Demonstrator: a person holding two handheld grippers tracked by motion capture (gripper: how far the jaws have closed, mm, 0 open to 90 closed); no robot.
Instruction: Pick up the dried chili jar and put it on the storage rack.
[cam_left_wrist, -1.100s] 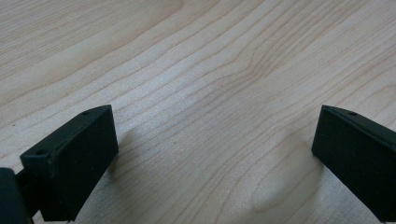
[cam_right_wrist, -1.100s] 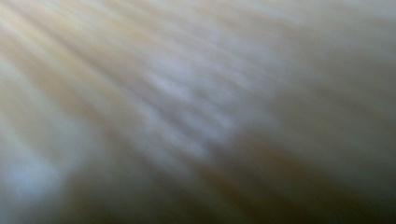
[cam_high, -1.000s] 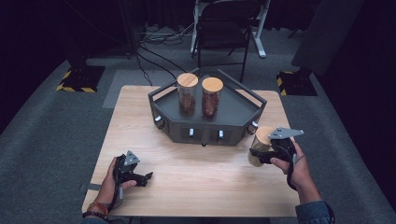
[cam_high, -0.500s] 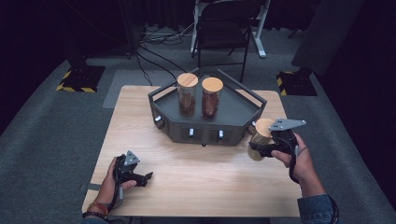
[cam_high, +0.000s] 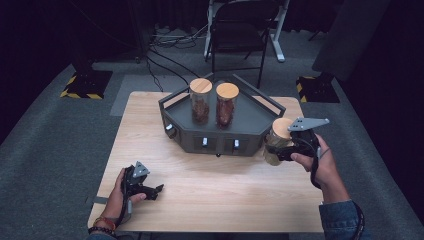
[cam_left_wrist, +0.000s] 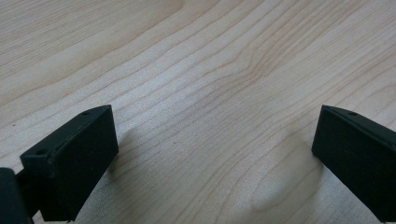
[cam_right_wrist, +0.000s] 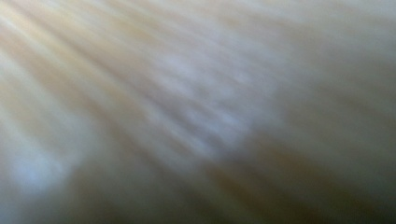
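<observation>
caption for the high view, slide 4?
Right gripper carries a third jar beside the tray; left gripper rests open.

Table (cam_high: 210, 195): pale wood with wavy grain lines. Tray (cam_high: 250, 122), centre of the frame: dark grey, with small white knobs on the front. Jars on the tray (cam_high: 201, 100): clear glass, tan wooden lids, brown contents. Jar at centre right (cam_high: 278, 140): tan lid. Grippers (cam_high: 159, 190): black, grey top plates. Floor blocks, upper left: yellow-black stripes
</observation>
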